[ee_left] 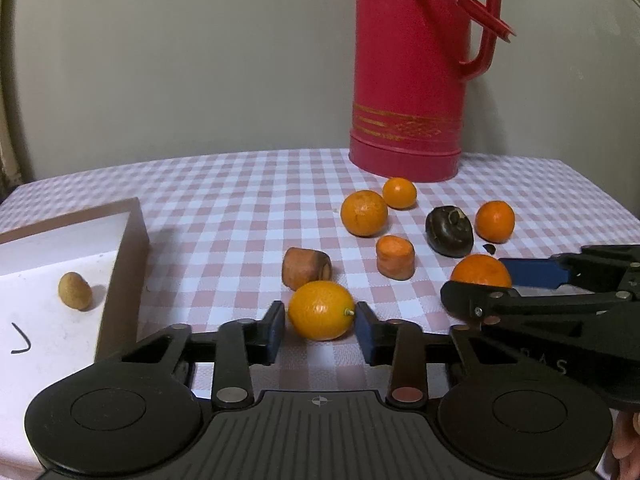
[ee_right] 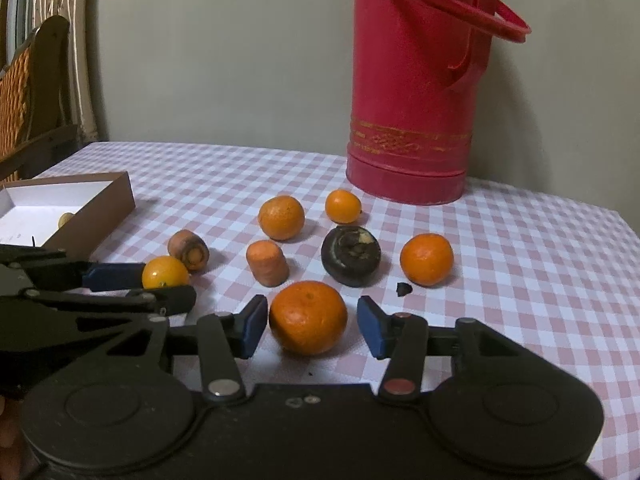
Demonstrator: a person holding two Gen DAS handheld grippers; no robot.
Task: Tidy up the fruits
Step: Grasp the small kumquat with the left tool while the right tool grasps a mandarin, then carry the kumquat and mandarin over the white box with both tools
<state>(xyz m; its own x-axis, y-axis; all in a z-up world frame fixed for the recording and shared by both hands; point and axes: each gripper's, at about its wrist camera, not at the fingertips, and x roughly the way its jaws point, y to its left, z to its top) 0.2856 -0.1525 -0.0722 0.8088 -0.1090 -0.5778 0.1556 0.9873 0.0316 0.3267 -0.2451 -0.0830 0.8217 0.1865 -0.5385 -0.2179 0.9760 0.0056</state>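
Note:
A small yellow-orange kumquat (ee_left: 321, 310) lies on the checked cloth between the blue pads of my left gripper (ee_left: 320, 328), which touch it on both sides. The right wrist view shows the same kumquat (ee_right: 165, 274) inside the left gripper (ee_right: 160, 286). A larger tangerine (ee_right: 308, 317) sits between the fingers of my right gripper (ee_right: 312, 326). The right pad stands a little off its skin. From the left wrist view, the right gripper (ee_left: 476, 280) straddles that tangerine (ee_left: 480, 270). A brown-sided white box (ee_left: 128, 240) at the left holds one small tan fruit (ee_left: 75, 290).
Behind the grippers lie three more tangerines (ee_right: 281, 217) (ee_right: 343, 205) (ee_right: 426, 258), two carrot pieces (ee_right: 189, 254) (ee_right: 267, 268) and a dark round vegetable (ee_right: 351, 255). A tall red thermos (ee_right: 408, 92) stands at the back by the wall. A wicker chair (ee_right: 24, 92) is at far left.

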